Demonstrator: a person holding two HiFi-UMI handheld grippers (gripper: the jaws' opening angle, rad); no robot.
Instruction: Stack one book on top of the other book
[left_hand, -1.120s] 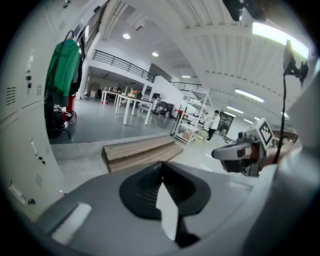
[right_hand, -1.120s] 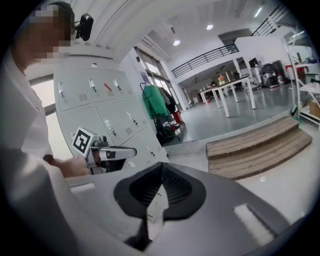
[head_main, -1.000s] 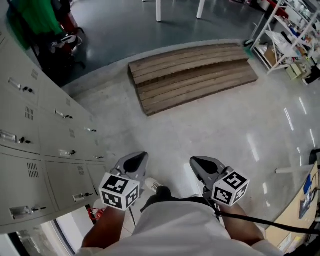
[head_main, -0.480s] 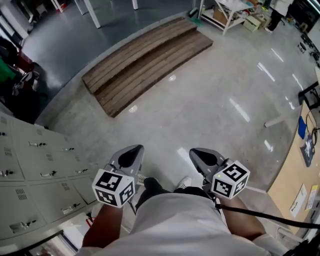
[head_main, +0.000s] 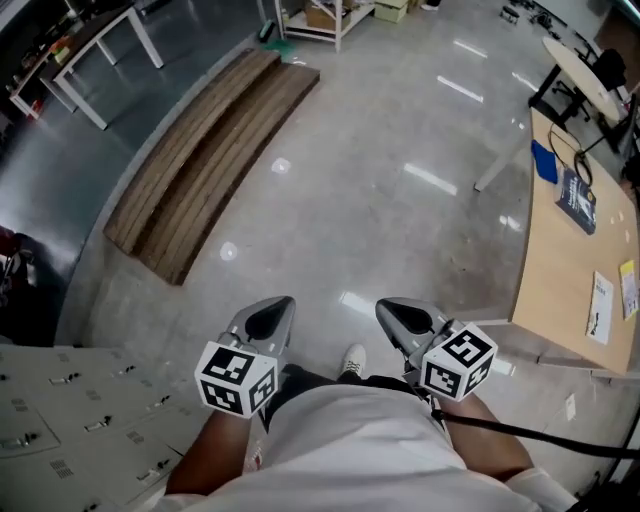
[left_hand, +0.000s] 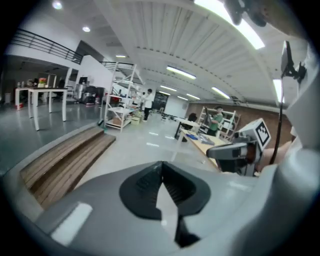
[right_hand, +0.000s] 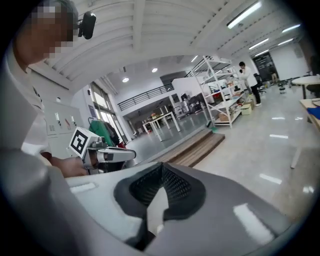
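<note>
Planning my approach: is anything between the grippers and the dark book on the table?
Nothing visible does. The left gripper and right gripper, both shut and empty, hang over bare floor; the dark book lies on the wooden table to the right, only open floor between.

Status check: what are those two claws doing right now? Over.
Left claw, right claw: both shut, empty. Dark book on wooden table, far right, untouched. Nothing in the way.

The tally
There were two grippers (head_main: 270, 320), one wooden platform (head_main: 200, 150) at ten o'clock, two books (head_main: 577, 198) at three o'clock.
</note>
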